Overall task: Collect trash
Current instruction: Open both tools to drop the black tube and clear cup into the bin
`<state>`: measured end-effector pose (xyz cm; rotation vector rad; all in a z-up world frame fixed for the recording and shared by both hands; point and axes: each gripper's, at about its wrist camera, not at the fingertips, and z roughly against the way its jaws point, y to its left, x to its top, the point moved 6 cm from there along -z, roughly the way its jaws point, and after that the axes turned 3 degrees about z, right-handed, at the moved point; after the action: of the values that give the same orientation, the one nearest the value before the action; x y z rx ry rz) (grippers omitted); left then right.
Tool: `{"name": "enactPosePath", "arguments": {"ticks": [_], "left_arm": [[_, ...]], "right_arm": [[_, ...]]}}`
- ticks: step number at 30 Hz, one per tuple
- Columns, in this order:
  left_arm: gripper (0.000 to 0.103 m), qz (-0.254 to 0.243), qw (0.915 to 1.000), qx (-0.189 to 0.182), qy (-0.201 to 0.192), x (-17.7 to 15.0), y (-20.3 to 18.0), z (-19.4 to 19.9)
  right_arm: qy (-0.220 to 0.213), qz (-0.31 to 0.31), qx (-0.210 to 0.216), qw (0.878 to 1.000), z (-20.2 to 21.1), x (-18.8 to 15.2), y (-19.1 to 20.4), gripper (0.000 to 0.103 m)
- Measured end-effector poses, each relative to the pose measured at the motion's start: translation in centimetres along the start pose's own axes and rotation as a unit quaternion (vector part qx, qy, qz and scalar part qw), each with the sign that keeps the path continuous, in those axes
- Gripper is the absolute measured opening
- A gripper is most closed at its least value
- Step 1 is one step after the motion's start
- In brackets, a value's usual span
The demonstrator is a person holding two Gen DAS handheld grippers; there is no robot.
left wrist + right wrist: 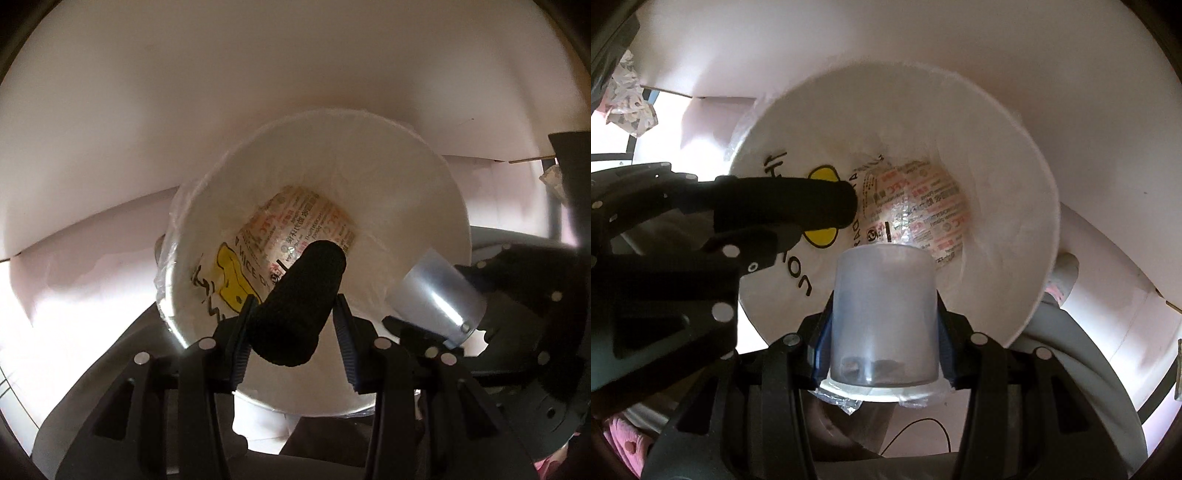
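Observation:
A white bin (424, 177) lined with a clear plastic bag lies right below both grippers; a printed wrapper (306, 225) rests at its bottom. My left gripper (294, 299) points down into it, shut on a black foam-like cylinder (303, 266) that sticks out past the fingertips. In the right wrist view that cylinder (798, 206) reaches in from the left over the bin (1015, 206). My right gripper (884, 299) is shut on a translucent plastic cup (882, 314), blue pads on both sides, base toward the bin, torn foil rim toward the camera. The cup (436, 295) also shows in the left wrist view.
White boards or walls (258, 92) stand close behind the bin. A crumpled patterned paper (628, 99) lies at the far left, and pink cloth (624, 443) at the lower left. A grey curved frame (1089, 369) and a thin black cable (923, 424) sit beside the bin.

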<state>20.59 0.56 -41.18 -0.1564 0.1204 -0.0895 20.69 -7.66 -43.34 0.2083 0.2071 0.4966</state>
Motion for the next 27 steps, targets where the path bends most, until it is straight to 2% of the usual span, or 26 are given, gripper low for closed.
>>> {"name": "enactPosePath", "arguments": {"ticks": [2,5,9,14,21,27], "left_arm": [[0.048,0.009,0.9999,-0.001,0.008,0.1,0.2,-0.3],[0.058,0.016,0.9998,0.000,0.014,0.0,0.4,-0.5],[0.062,0.013,0.9999,0.002,0.010,0.2,0.1,-0.2],[0.062,0.015,0.9998,0.005,0.009,0.0,0.0,0.3],[0.062,0.012,0.9999,0.007,0.004,-0.4,-0.2,0.5],[0.062,0.001,0.9998,0.015,-0.015,-1.7,-0.3,2.4]], "right_arm": [[0.004,-0.004,-0.003,1.000,-0.5,0.2,-0.3,0.059],[0.005,-0.014,0.006,1.000,-0.7,0.2,-0.7,0.060],[0.003,-0.022,0.010,1.000,-0.6,0.2,-1.4,0.060],[-0.003,-0.020,0.012,1.000,0.0,-0.1,-1.7,0.060],[-0.014,-0.005,0.000,1.000,1.6,-1.0,-0.2,0.060],[-0.031,0.012,-0.009,0.999,3.7,-2.5,0.7,0.060]]}}
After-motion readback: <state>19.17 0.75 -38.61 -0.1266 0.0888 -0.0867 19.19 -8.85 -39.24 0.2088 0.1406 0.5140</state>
